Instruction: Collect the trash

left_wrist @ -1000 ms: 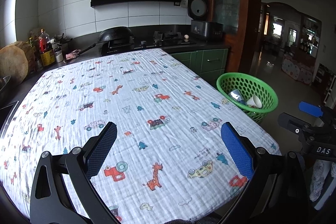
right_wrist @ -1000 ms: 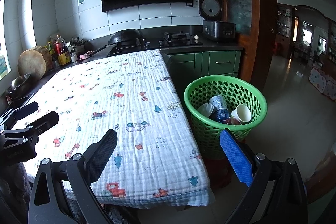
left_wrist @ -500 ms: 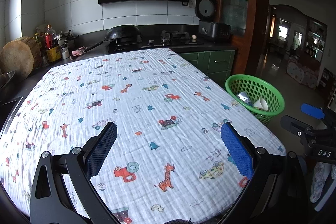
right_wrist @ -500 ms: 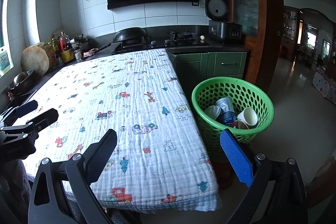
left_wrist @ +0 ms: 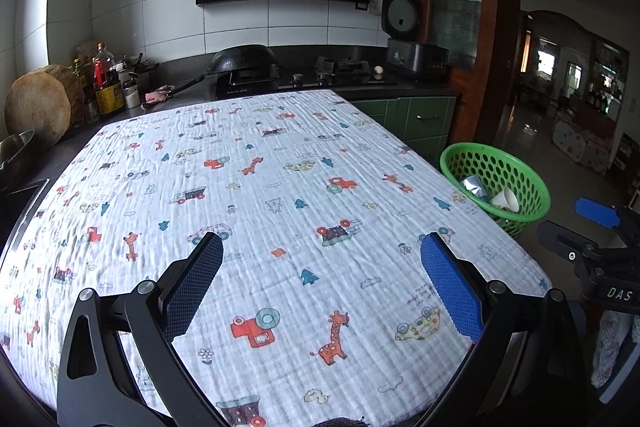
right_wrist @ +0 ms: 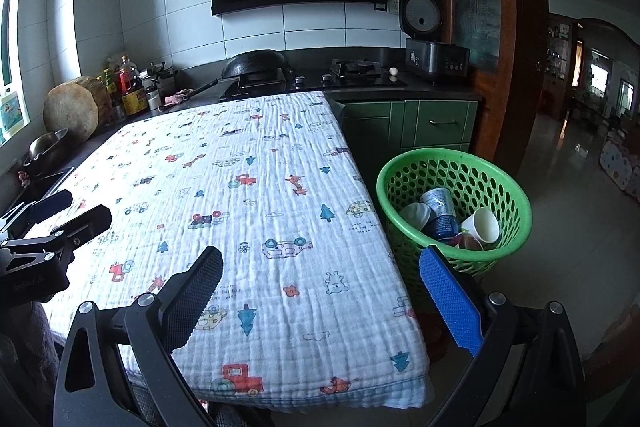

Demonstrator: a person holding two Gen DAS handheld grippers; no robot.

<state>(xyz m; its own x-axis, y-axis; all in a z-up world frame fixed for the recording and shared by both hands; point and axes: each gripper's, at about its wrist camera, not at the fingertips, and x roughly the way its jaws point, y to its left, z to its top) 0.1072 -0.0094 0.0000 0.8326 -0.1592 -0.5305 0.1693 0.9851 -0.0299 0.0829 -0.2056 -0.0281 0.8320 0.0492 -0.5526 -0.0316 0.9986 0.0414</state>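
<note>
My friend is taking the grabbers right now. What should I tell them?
Left hand-held gripper: open, holding nothing, above the cartoon-print cloth on the table.
Right hand-held gripper: open, holding nothing, near the table's right edge beside the green basket.
Trash: paper cups and a can lie in the basket on the floor.
Done: no trash shows on the cloth in either view.
Left: probably nothing on the table; check spots the cameras miss.

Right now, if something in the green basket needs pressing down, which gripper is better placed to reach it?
Right. The right gripper hangs open at the table corner beside the green basket; the left gripper is over the cloth's middle.
</note>
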